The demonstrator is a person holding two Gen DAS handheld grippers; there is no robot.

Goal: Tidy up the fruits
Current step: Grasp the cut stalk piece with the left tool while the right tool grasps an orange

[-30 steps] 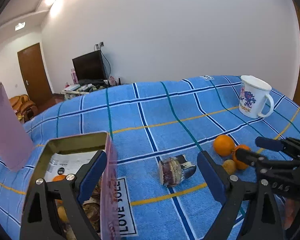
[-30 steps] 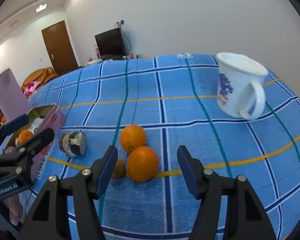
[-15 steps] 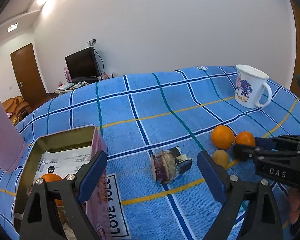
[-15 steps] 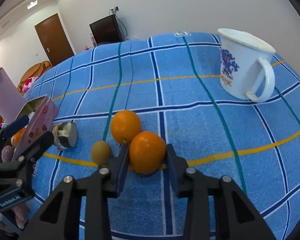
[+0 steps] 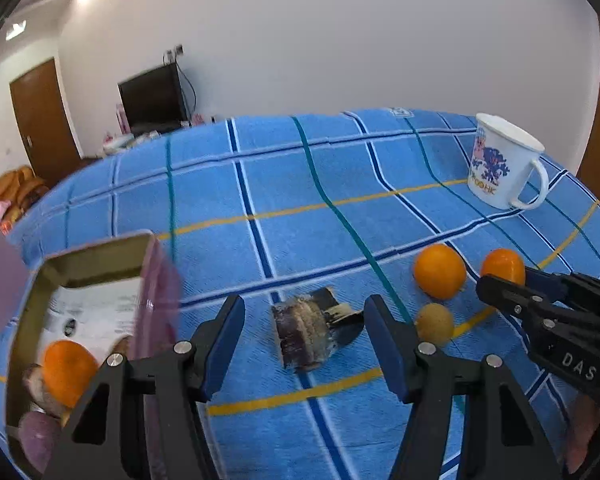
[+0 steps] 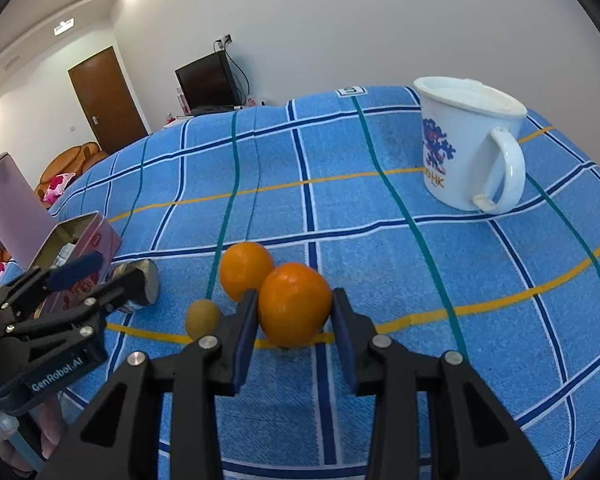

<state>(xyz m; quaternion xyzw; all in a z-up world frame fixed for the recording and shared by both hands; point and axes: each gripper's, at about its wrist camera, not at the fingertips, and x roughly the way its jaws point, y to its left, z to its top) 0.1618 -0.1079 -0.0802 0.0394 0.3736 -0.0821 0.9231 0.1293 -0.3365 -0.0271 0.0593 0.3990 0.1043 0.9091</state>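
Blue checked cloth [image 6: 380, 240] held two loose fruits; tin [image 5: 80, 264] held some; right gripper [image 6: 294, 314] clamped an orange [image 6: 294, 308], left gripper [image 5: 304, 340] wide.

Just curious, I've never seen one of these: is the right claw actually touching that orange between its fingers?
Touching. In the right wrist view both pads of the right claw press against the sides of the orange, with no gap showing on either side.

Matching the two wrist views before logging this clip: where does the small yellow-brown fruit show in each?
Left wrist: the small fruit sits right of centre, just beyond the left gripper's right fingertip, below an orange.
Right wrist: it lies left of the right gripper, which is clamped on another orange.
Shared landmark: the white mug, far right in both.
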